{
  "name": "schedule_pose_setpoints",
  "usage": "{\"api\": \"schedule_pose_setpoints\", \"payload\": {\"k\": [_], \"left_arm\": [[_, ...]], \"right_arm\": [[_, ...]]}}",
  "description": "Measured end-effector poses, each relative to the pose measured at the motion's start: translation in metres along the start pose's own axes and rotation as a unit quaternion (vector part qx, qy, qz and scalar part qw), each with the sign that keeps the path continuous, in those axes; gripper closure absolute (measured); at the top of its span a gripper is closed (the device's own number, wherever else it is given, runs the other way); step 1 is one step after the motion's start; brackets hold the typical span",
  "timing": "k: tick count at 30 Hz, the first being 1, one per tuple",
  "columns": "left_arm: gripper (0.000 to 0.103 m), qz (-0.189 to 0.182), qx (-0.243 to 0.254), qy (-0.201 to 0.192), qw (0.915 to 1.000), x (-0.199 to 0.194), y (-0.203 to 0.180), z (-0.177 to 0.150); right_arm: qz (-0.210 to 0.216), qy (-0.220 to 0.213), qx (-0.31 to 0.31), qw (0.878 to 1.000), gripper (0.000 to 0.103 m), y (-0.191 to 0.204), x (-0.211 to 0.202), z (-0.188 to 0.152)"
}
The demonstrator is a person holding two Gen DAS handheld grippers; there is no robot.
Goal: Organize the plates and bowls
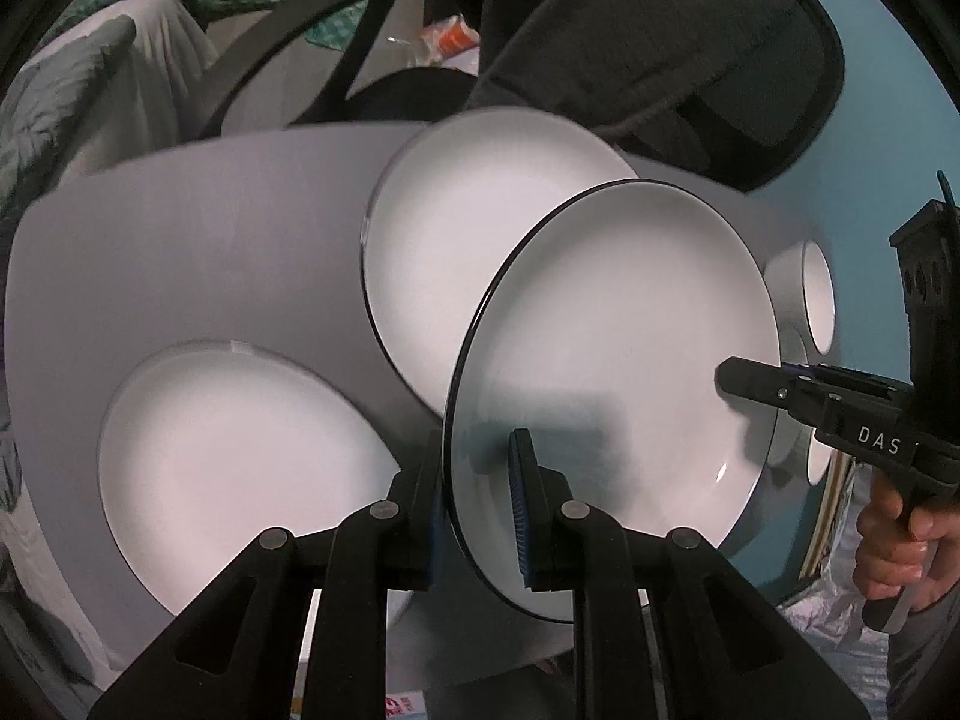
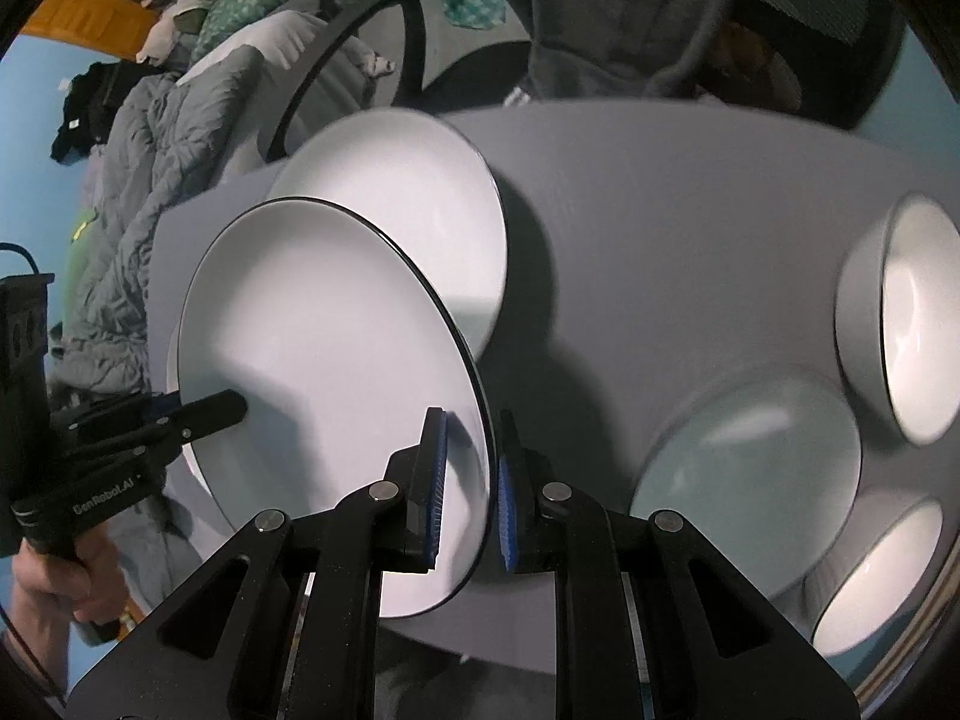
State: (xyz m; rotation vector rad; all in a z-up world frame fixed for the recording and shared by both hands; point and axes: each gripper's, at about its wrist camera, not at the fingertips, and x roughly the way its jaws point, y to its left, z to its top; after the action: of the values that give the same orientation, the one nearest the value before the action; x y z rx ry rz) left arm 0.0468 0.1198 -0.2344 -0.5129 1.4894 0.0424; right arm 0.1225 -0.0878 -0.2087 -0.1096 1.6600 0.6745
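A white plate with a thin black rim [image 1: 612,360] [image 2: 336,372] is held above the grey table [image 1: 210,252] between both grippers. My left gripper [image 1: 477,501] is shut on its near-left edge. My right gripper [image 2: 471,486] straddles the opposite edge, its blue pads [image 2: 436,480] close to the rim with small gaps; it also shows at the right of the left wrist view [image 1: 750,387]. A second white plate [image 1: 480,228] [image 2: 408,204] lies on the table behind the held one. A third white plate [image 1: 240,468] lies at the left.
Three white bowls [image 2: 918,318] [image 2: 750,480] [image 2: 876,576] sit at the table's right side, one upside down. A dark chair with a jacket [image 1: 660,30] stands behind the table. Bedding and clothes [image 2: 150,180] are piled to the left.
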Motion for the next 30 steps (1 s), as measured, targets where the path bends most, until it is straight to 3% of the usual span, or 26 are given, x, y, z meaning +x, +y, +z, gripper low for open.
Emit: {"api": "schedule_pose_setpoints", "payload": {"k": [13,30], "left_arm": [[0.083,0.036,-0.014,0.008,0.9992,0.021,0.012,0.039],[0.082,0.062,-0.011,0.031,0.9976,0.035,0.015,0.057]], "right_arm": [[0.011,0.022,0.001,1.000,0.088,-0.003,0.021,0.052],[-0.001,0.046,0.010,0.999,0.086,-0.007,0.038,0.070]]}}
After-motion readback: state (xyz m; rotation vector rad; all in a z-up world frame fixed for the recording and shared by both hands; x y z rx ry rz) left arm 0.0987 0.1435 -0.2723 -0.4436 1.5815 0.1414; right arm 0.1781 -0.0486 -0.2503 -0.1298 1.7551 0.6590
